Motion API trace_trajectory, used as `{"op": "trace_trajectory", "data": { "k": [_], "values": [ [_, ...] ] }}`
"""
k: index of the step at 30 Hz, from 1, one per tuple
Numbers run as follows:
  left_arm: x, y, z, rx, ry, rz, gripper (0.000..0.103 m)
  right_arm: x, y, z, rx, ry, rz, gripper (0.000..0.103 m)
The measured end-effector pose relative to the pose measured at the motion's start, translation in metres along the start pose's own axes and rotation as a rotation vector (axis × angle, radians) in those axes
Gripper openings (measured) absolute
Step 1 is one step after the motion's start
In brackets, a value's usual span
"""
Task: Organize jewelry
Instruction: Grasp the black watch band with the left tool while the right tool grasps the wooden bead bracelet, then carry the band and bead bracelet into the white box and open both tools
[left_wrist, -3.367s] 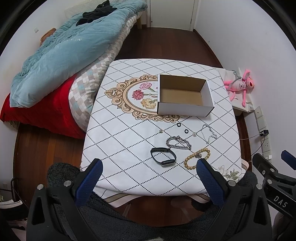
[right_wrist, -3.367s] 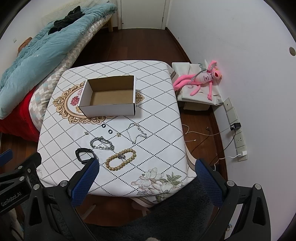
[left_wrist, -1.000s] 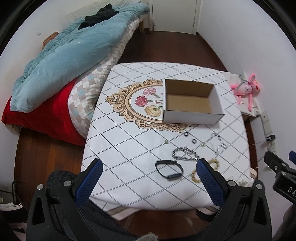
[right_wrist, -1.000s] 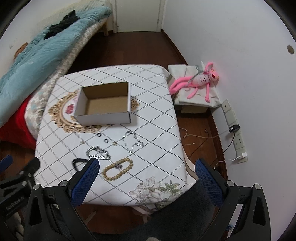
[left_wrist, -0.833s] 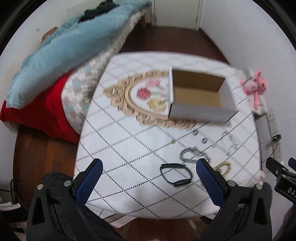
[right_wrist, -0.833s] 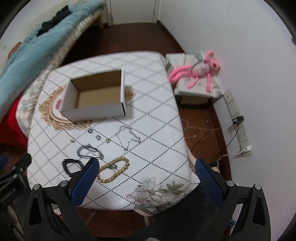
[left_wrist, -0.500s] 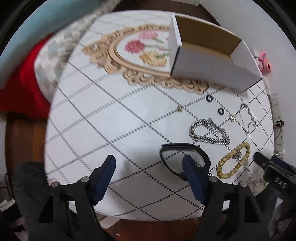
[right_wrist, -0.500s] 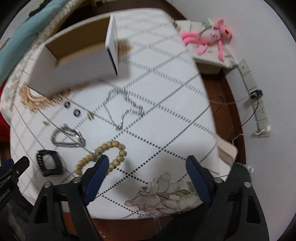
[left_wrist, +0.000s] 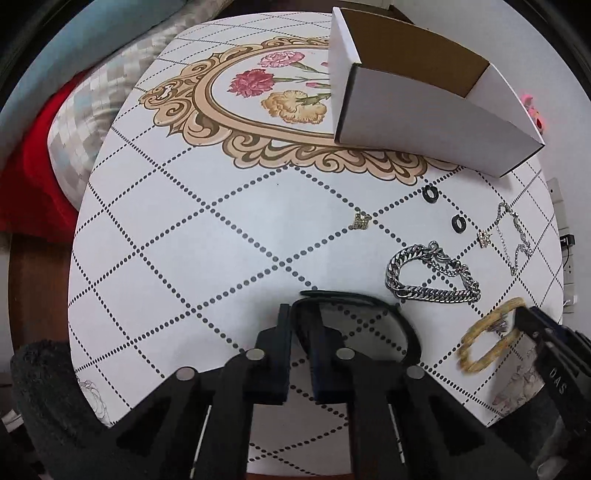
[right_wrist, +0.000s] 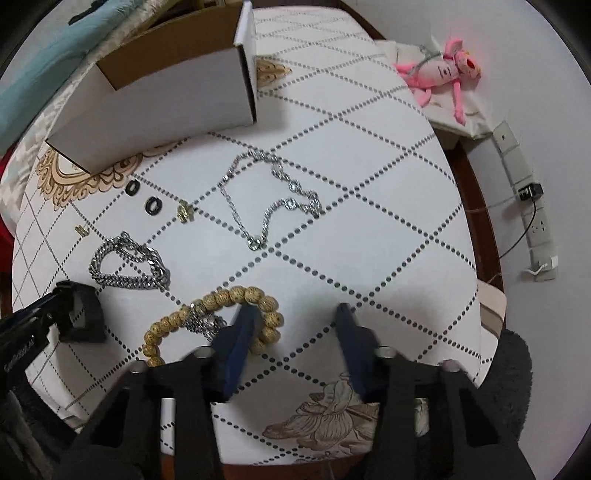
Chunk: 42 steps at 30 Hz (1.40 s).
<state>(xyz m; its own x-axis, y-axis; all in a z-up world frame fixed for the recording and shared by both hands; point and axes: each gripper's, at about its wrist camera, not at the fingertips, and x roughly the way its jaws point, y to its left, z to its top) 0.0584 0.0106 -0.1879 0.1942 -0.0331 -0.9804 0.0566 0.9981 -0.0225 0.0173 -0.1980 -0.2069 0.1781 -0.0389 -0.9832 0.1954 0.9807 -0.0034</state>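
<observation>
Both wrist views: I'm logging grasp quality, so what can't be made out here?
- Left wrist view: the left gripper looks shut on the black band; its own fingers hide the contact.
- Left wrist view: the beaded bracelet is blurred and partly behind the right gripper.
- Both views: the box floor is hidden by its walls.

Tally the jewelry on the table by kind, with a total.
Black band: 1
Bead bracelet: 1
Chain bracelet: 1
Necklace: 1
Black rings: 2
Small gold pieces: 2
Total: 8
</observation>
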Motion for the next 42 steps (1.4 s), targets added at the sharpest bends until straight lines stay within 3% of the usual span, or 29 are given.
{"op": "trace_trajectory", "data": {
  "k": [1,3,8,19,26,33,38,42],
  "values": [
    [-0.001,0.001,-0.002,0.003,-0.009,0.005,0.003,-0.001,0.002,0.0,-0.006,-0.009,-0.001,0.01],
    [-0.003,0.001,-0.003,0.008,-0.016,0.003,0.003,-0.004,0.003,-0.001,0.004,-0.009,0.009,0.009],
    [-0.02,-0.001,-0.006,0.026,-0.055,0.0,0.002,-0.007,-0.011,0.003,0.061,-0.002,0.136,0.009],
    [-0.077,-0.013,-0.004,0.039,-0.168,-0.044,0.002,-0.065,0.003,0.016,-0.001,-0.108,0.275,0.009],
    [-0.106,-0.025,0.036,0.064,-0.245,-0.071,0.002,-0.113,0.014,0.038,-0.06,-0.203,0.319,0.009],
    [-0.12,-0.031,0.098,0.072,-0.285,-0.105,0.002,-0.16,0.02,0.096,-0.097,-0.316,0.339,0.009],
    [-0.107,-0.034,0.138,0.077,-0.266,-0.108,0.002,-0.153,0.027,0.146,-0.11,-0.304,0.33,0.009],
    [-0.083,-0.038,0.165,0.085,-0.206,-0.129,0.003,-0.129,0.031,0.177,-0.107,-0.256,0.316,0.009]
  ]
}}
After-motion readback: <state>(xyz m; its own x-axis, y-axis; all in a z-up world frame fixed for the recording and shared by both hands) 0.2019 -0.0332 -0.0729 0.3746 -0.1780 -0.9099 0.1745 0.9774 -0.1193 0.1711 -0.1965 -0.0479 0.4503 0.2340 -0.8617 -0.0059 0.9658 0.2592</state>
